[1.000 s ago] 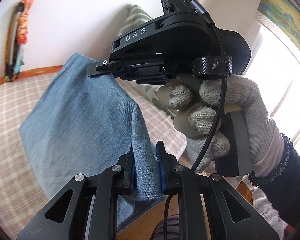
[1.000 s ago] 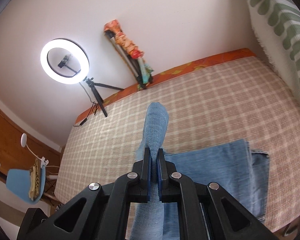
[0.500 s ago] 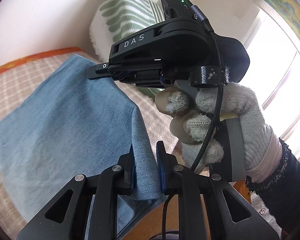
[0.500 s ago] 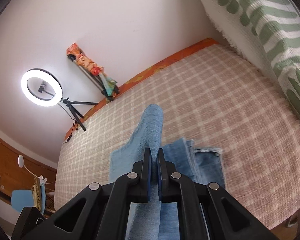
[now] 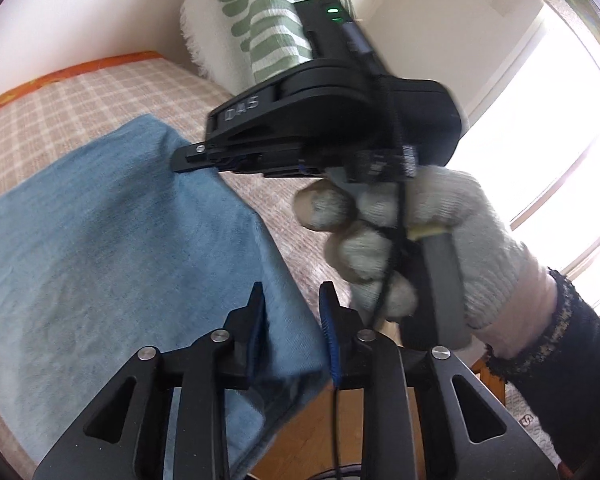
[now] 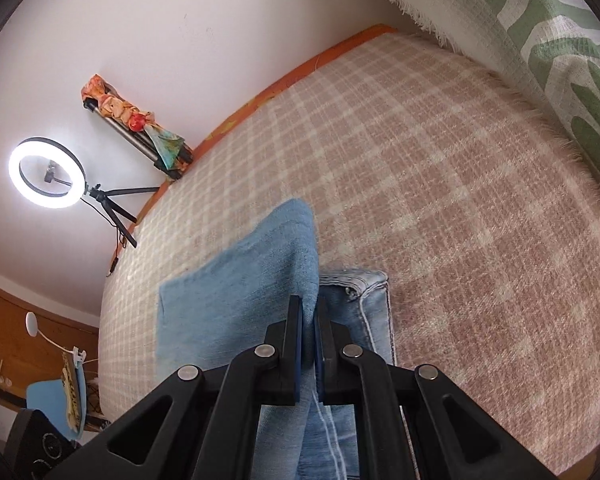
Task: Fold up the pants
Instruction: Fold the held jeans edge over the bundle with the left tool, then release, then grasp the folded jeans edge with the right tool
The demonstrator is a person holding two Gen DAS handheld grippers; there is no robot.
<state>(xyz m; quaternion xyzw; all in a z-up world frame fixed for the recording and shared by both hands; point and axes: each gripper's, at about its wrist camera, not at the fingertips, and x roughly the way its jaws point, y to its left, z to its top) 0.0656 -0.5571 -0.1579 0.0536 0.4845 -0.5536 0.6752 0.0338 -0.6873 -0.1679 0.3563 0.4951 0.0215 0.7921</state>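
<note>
Pants [image 6: 260, 280] lie on the bed [image 6: 440, 200], near its front edge. One layer is lifted over the layer lying flat beneath. Right gripper [image 6: 309, 316] is clamped on the lifted fold at its near edge. Left gripper [image 5: 292, 312] sits just beside it at the same edge, cloth between its parted fingers. Pillow [image 6: 540, 32] rests at the bed's right end, against the wall. Ring light [image 6: 46, 174] stands on the bed's far left corner; a folded tripod [image 6: 140, 136] leans on the wall right of it. Chair [image 6: 56, 404] stands on the floor left of the bed.
</note>
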